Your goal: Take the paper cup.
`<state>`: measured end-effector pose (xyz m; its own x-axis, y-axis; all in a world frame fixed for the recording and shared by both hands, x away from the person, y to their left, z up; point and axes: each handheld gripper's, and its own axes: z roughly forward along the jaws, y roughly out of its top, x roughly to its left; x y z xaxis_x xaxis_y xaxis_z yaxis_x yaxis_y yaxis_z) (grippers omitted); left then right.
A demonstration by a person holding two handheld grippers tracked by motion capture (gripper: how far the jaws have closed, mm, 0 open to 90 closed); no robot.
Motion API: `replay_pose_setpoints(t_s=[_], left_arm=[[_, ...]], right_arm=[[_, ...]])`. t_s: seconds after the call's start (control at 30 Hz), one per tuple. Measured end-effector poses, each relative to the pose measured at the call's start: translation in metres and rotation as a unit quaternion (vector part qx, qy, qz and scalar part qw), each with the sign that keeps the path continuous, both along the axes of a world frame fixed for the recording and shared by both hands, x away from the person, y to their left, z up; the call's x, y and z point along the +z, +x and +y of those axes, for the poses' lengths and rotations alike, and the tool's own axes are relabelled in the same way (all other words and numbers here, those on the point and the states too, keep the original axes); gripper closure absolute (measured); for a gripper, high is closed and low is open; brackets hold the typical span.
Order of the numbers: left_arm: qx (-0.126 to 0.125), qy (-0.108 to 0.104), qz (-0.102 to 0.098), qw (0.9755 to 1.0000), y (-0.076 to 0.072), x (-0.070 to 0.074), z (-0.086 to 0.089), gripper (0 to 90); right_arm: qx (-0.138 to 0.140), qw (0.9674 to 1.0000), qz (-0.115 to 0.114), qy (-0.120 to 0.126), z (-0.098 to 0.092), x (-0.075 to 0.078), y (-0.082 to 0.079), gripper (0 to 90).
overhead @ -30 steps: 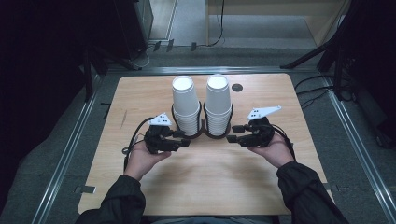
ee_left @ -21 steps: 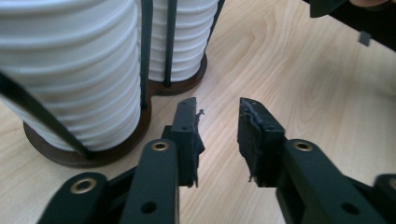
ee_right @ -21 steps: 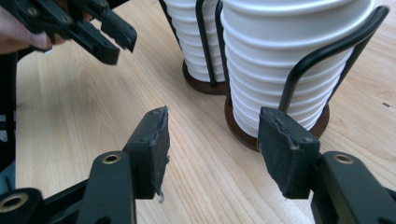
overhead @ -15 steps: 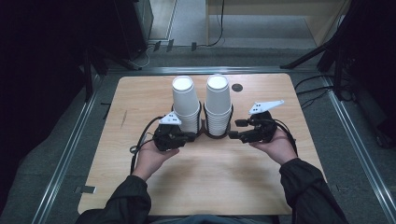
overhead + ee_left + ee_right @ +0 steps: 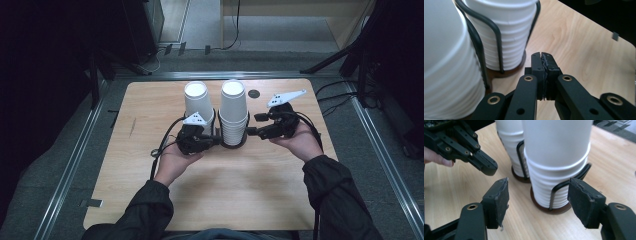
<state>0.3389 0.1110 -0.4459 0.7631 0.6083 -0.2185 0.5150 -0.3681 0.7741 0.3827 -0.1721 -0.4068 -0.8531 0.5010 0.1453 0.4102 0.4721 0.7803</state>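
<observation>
- Two tall stacks of white paper cups stand upside down side by side near the middle of the light wooden bench (image 5: 150, 105), towards its far edge: the left cup stack (image 5: 198, 102) and the right cup stack (image 5: 234, 112), each held in a black wire holder (image 5: 555, 191) on a dark round base.
- The left hand-held gripper (image 5: 216, 140) lies low at the foot of the stacks, its tip about at the gap between them; its jaws have just been closing and now sit pressed together with nothing between them, as the left gripper view shows.
- The right hand-held gripper (image 5: 251, 125) points at the right cup stack from the right; its jaws have just been opening and stand spread, the pads seemingly clear of the cups, though the angle makes that hard to judge.
- The near half of the bench is bare wood around the person's forearms.
- A small dark round inset (image 5: 254, 93) sits beside the right stack, near the far edge.
</observation>
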Motion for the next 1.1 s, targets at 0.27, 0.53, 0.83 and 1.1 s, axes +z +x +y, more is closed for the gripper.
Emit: replay_pose_setpoints(t_s=[0.27, 0.53, 0.83, 1.1], left_arm=[[0.025, 0.002, -0.015, 0.9996, 0.006, 0.011, -0.009, 90.0], [0.073, 0.03, -0.019, 0.9967, 0.015, 0.011, -0.026, 90.0], [0.102, 0.04, -0.033, 0.9934, 0.014, 0.008, -0.039, 90.0], [0.107, 0.026, -0.032, 0.9934, 0.014, 0.006, -0.041, 89.9]], right_arm=[[0.006, 0.9999, -0.01, -0.002, 0.01, 0.021, 0.012, 29.2], [-0.004, 0.9999, -0.015, 0.002, 0.022, 0.034, 0.028, 20.5], [0.0, 0.9999, -0.014, -0.001, 0.037, 0.045, 0.041, 14.6], [-0.001, 0.9998, -0.013, -0.015, 0.055, 0.054, 0.05, 13.4]])
